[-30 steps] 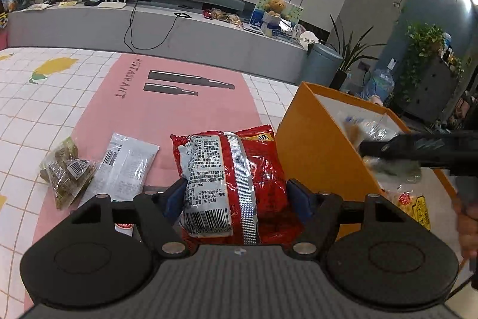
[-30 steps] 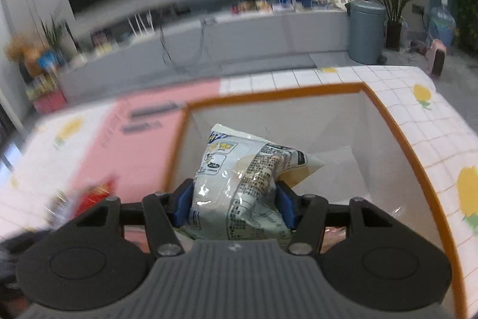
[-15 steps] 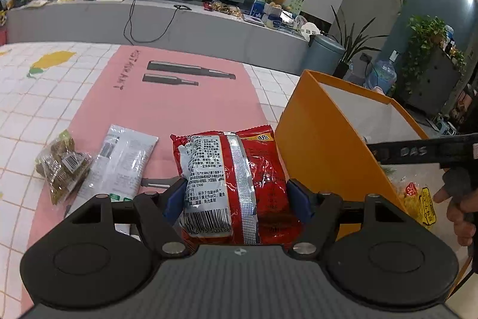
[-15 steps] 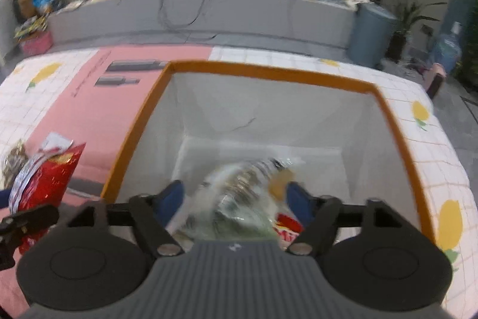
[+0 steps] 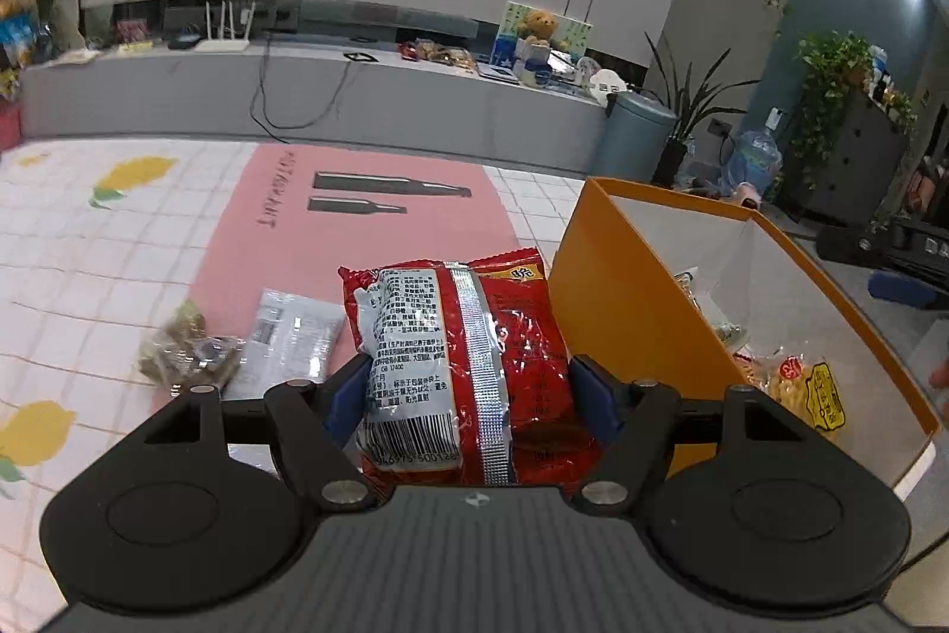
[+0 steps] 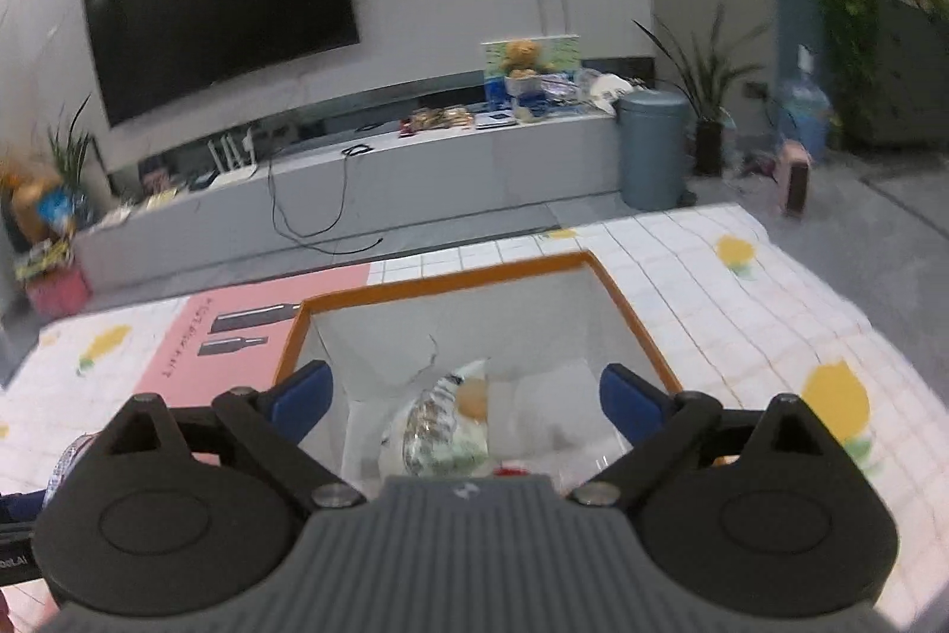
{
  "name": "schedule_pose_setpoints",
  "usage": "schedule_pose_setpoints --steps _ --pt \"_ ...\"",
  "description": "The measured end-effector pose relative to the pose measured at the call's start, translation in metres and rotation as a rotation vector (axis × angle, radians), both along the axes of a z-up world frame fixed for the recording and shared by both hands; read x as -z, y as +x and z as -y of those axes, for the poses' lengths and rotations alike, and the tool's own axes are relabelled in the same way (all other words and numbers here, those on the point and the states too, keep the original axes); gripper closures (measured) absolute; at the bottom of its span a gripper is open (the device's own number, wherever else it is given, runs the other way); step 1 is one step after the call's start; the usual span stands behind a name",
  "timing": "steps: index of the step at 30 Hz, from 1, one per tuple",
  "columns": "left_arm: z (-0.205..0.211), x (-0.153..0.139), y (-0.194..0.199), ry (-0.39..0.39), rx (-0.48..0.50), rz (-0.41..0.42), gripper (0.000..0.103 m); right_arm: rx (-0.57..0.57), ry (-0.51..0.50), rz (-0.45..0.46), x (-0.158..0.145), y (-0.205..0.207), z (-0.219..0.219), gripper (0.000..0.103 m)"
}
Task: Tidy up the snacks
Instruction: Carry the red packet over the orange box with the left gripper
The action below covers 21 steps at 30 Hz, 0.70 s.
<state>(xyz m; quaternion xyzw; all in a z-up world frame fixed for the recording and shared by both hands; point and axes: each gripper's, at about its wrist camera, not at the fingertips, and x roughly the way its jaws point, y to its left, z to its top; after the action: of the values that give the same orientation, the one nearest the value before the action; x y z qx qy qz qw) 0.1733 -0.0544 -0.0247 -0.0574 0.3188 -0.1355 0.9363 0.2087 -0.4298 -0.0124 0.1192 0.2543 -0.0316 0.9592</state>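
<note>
A red snack bag (image 5: 510,336) with a silver seam stands upright between my left gripper's (image 5: 465,390) blue pads, which are shut on it, just left of the orange box (image 5: 617,289). My right gripper (image 6: 465,398) hovers over the box (image 6: 439,286), its jaws opening wide and pressing on nothing. A pale green-white snack bag (image 6: 442,431) lies loose on the box floor below them. A yellow snack bag (image 5: 801,390) also lies inside the box. One blue pad of the right gripper (image 5: 901,286) shows at the far right of the left wrist view.
A clear bag of brown snacks (image 5: 190,357) and a white packet (image 5: 290,336) lie on the pink mat (image 5: 356,229) left of the red bag. The tablecloth is tiled white with yellow lemons (image 6: 735,250). A grey bench and a bin (image 5: 634,140) stand beyond the table.
My right gripper opened and let go of the pale bag, which dropped into the box; the gripper then drew back and up. The left gripper shifted slightly, still holding the red bag.
</note>
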Motion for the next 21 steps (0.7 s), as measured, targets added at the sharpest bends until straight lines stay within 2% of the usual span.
schedule_pose_setpoints --steps 4,12,17,21 --pt "-0.002 -0.011 -0.015 0.02 0.001 0.018 0.021 0.032 0.081 0.02 0.002 -0.02 0.005 0.009" --pt "0.011 -0.042 -0.034 0.017 0.016 0.031 0.021 0.037 0.107 0.074 -0.009 -0.031 0.015 0.009" --pt "0.044 -0.062 -0.024 -0.014 0.059 0.035 0.021 0.049 0.114 0.101 -0.016 -0.037 0.027 0.009" --pt "0.083 -0.074 -0.005 -0.017 0.096 0.05 0.021 0.102 0.153 0.121 -0.016 -0.049 0.049 0.009"
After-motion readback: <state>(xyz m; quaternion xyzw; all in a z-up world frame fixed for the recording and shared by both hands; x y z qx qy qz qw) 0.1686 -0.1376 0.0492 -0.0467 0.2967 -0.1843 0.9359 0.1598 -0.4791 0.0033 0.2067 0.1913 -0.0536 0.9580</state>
